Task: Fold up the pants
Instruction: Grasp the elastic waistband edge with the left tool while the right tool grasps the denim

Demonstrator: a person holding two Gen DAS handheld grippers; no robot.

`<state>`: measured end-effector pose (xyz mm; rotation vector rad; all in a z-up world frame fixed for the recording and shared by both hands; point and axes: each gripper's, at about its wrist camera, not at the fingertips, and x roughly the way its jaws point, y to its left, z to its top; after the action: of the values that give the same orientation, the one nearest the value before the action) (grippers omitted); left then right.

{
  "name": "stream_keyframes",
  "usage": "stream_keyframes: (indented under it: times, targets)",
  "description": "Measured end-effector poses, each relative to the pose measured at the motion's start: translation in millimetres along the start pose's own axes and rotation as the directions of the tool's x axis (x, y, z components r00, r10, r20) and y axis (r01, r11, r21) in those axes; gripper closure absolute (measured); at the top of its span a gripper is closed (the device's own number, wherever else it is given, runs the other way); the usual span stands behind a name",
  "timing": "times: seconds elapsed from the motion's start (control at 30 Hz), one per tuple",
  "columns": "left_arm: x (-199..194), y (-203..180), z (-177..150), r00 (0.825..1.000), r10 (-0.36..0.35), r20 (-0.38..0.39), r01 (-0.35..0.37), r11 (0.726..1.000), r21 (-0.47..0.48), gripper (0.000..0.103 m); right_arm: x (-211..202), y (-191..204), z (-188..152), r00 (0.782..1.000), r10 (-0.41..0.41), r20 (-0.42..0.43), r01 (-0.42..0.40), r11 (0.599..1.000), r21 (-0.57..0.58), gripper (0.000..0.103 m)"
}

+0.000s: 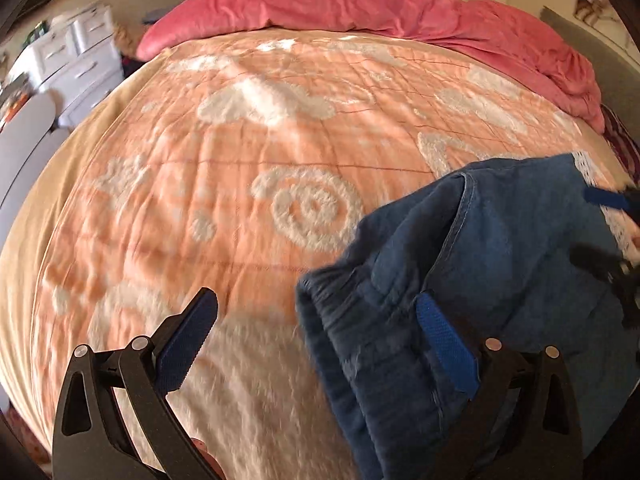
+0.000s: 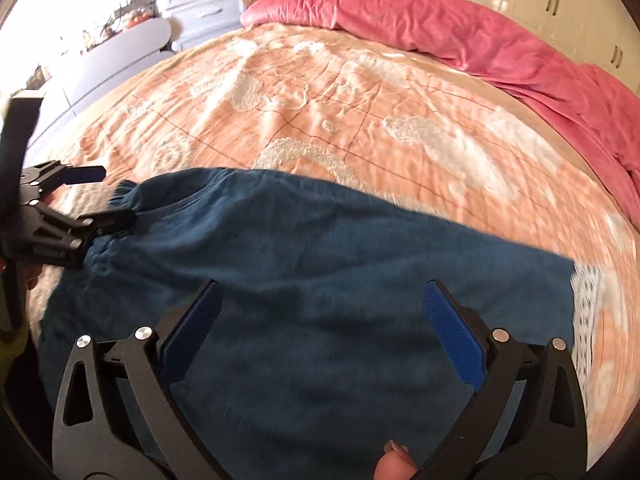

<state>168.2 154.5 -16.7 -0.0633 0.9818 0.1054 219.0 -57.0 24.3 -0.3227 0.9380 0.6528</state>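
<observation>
Blue pants (image 2: pixel 312 280) lie across the near part of the bed (image 2: pixel 400 128), lace-trimmed hem at right. Left tool (image 1: pixel 316 332) spread wide, empty, its right finger at the waistband edge. Right tool (image 2: pixel 322 332) spread wide above the fabric, empty. Blanket beyond lies bare up to the pink duvet (image 2: pixel 460 36).

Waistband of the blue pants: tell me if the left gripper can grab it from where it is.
Probably yes. The left gripper is open, and the gathered waistband of the pants lies right at its fingertips, nothing between.
</observation>
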Motion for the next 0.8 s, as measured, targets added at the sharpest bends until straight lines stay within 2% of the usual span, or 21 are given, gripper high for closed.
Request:
stream_keyframes:
  times: [0.17, 0.2, 0.23, 0.3, 0.43, 0.57, 0.6, 0.63, 0.7, 0.73, 0.77, 0.8]
  targets:
    - [16.0, 3.2, 8.4, 0.995, -0.097, -0.002, 0.097, 0.995, -0.028, 0.006, 22.9, -8.2, 24.9, 0.999, 0.034, -0.007, -0.034, 0.999, -0.034, 0.008]
    - [17.2, 3.6, 8.8, 0.995, -0.101, 0.005, 0.101, 0.994, -0.028, 0.016, 27.1, -9.1, 28.6, 0.999, 0.037, -0.013, -0.038, 0.998, -0.041, 0.008]
    - [17.5, 3.4, 10.6, 0.993, -0.119, 0.02, 0.119, 0.993, -0.026, 0.04, 33.3, -8.9, 34.3, 0.998, 0.053, -0.027, -0.055, 0.997, -0.062, 0.008]
    - [18.4, 3.4, 11.8, 0.987, -0.159, 0.022, 0.16, 0.987, -0.027, 0.052, 41.0, -6.5, 41.7, 0.997, 0.061, -0.046, -0.065, 0.993, -0.102, 0.008]
    - [12.6, -0.5, 8.8, 0.984, -0.171, 0.047, 0.172, 0.985, -0.005, 0.068, 56.3, 1.0, 57.2, 0.991, 0.101, -0.083, -0.115, 0.976, -0.184, 0.008]
    - [-6.5, -1.2, 6.3, 0.973, -0.2, 0.115, 0.202, 0.979, -0.004, 0.073, 68.7, 11.5, 66.1, 0.985, 0.119, -0.121, -0.148, 0.952, -0.269, 0.008]
    - [-11.1, -2.7, 4.5, 0.971, -0.2, 0.129, 0.201, 0.98, 0.003, 0.073, 71.3, 13.9, 66.5, 0.985, 0.119, -0.128, -0.152, 0.946, -0.286, 0.011]
    - [-13.8, -4.8, 3.7, 0.97, -0.202, 0.137, 0.202, 0.979, 0.012, 0.074, 74.8, 17.6, 66.1, 0.983, 0.124, -0.137, -0.162, 0.936, -0.314, 0.015]
    - [-18.3, -9.4, 1.8, 0.967, -0.204, 0.15, 0.202, 0.979, 0.03, 0.074, 79.9, 24.8, 61.9, 0.974, 0.157, -0.161, -0.204, 0.916, -0.344, 0.04]
    - [-19.8, -11.0, 0.4, 0.966, -0.208, 0.155, 0.204, 0.978, 0.039, 0.074, 80.0, 27.6, 60.2, 0.972, 0.171, -0.164, -0.219, 0.912, -0.347, 0.047]
    - [-21.1, -12.8, -0.9, 0.966, -0.205, 0.158, 0.2, 0.979, 0.049, 0.075, 76.8, 31.5, 57.4, 0.97, 0.186, -0.154, -0.23, 0.907, -0.354, 0.06]
    - [-22.3, -13.1, -3.0, 0.967, -0.198, 0.161, 0.192, 0.98, 0.055, 0.075, 71.8, 34.5, 54.7, 0.97, 0.199, -0.141, -0.237, 0.903, -0.359, 0.08]
